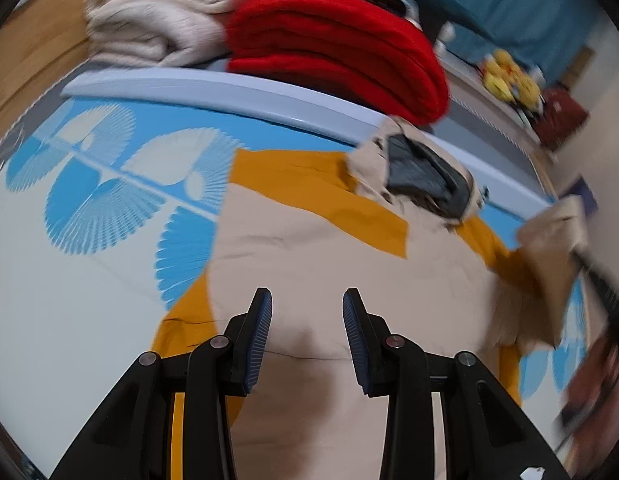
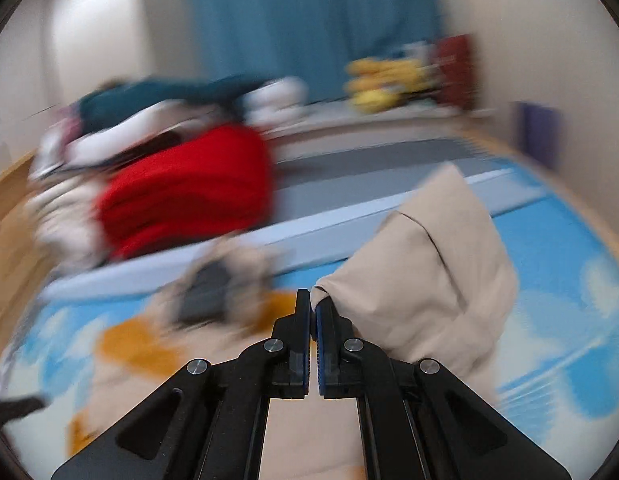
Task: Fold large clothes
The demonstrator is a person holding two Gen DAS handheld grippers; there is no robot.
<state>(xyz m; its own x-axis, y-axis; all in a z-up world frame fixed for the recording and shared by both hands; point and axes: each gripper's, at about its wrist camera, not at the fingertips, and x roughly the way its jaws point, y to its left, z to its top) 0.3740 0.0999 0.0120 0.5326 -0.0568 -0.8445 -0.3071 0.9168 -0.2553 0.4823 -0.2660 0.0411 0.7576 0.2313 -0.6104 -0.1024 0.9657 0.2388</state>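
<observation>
A large beige garment [image 1: 309, 240] with mustard-yellow panels [image 1: 293, 176] lies spread on a blue-and-white patterned mat [image 1: 69, 280]. Its collar with a grey lining [image 1: 421, 172] points toward the mat's far edge. My left gripper [image 1: 307, 296] hovers over the beige middle, open, with nothing between its fingers. My right gripper [image 2: 312, 300] is shut on a beige part of the garment [image 2: 429, 264], which hangs lifted off the mat in a bunched fold. In the left wrist view that lifted piece [image 1: 549, 264] shows blurred at the right edge.
Beyond the mat's pale blue rim [image 1: 229, 88] lie a folded red garment [image 1: 333, 56] and a folded cream knit [image 1: 157, 12]. Yellow plush toys [image 1: 509, 76] and a dark red box [image 1: 561, 116] sit by the teal curtain [image 2: 309, 20]. Wooden floor [image 1: 25, 72] shows at the left.
</observation>
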